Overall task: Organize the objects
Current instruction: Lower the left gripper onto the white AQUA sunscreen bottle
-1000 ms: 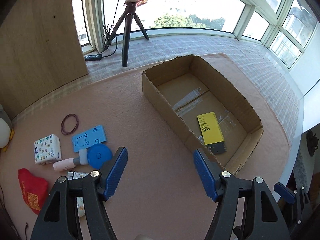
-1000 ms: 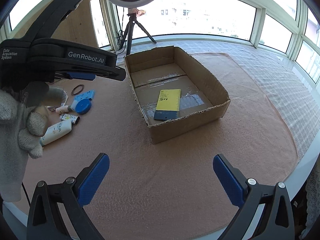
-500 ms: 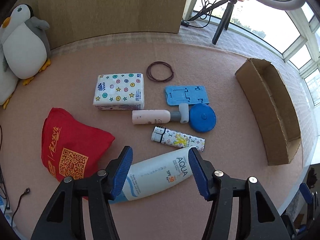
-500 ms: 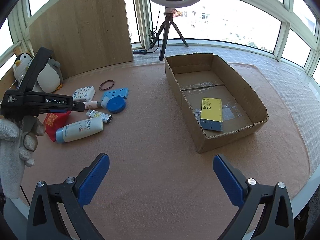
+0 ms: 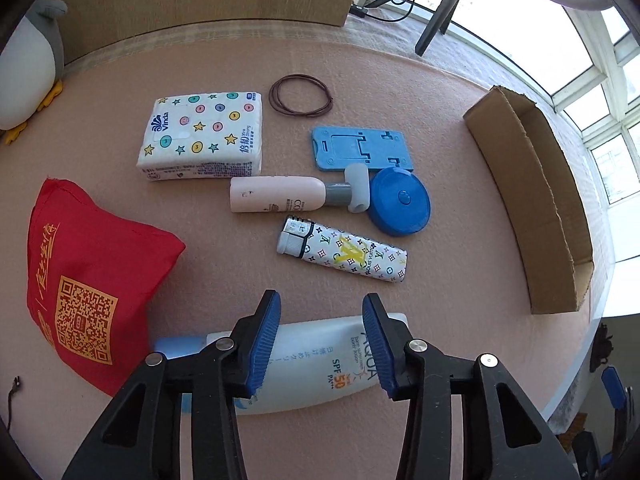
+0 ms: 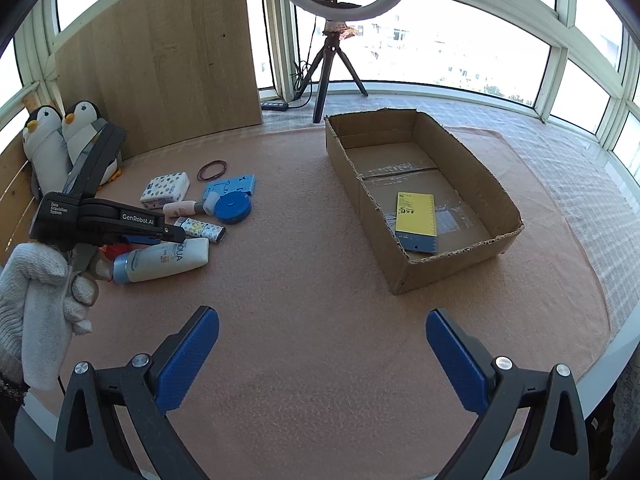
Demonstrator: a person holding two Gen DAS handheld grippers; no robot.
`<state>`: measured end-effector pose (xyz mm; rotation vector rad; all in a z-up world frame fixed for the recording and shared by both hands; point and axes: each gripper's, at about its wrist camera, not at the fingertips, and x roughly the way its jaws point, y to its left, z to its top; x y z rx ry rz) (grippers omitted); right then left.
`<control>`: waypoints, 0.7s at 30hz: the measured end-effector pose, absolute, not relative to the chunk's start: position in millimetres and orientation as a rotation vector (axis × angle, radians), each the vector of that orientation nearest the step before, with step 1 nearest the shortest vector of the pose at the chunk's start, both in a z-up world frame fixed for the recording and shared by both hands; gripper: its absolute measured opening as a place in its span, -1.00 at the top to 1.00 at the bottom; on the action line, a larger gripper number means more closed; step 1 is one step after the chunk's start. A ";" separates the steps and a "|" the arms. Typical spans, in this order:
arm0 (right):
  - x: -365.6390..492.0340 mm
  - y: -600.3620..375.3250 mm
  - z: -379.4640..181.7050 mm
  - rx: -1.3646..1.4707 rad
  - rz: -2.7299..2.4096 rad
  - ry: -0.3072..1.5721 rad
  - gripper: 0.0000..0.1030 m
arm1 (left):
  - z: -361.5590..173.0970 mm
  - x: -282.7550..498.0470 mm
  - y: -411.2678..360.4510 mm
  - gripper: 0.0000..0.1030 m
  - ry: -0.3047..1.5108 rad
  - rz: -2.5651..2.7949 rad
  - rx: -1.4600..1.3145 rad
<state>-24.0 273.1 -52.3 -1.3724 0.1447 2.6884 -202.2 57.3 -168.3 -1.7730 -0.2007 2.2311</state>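
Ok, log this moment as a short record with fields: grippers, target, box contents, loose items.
left gripper: over the sunscreen bottle, fingers straddling it and just been closing; contact not clear
right gripper: open, empty, above bare mat
cardboard box: holds one yellow and blue card
loose on mat: tissue pack, rubber bands, blue phone stand, pink bottle, blue round case, patterned lighter, red bag
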 end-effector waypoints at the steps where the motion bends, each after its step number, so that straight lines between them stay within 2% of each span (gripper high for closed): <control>1: -24.1 273.1 -52.1 -1.371 2.687 0.144 -0.99 | -168.7 -198.2 59.6 0.11 -0.212 2.217 -1.765; 13: -31.2 269.3 -56.1 -1.393 2.690 0.142 -0.99 | -173.1 -127.0 78.6 0.13 -0.170 2.162 -1.696; 18: -37.7 261.4 -58.8 -1.412 2.706 0.140 -0.99 | -143.0 -94.8 59.9 0.12 -0.116 2.282 -1.608; 21: -42.7 256.1 -61.7 -1.440 2.721 0.145 -0.99 | -126.1 -79.3 32.7 0.09 -0.147 2.351 -1.579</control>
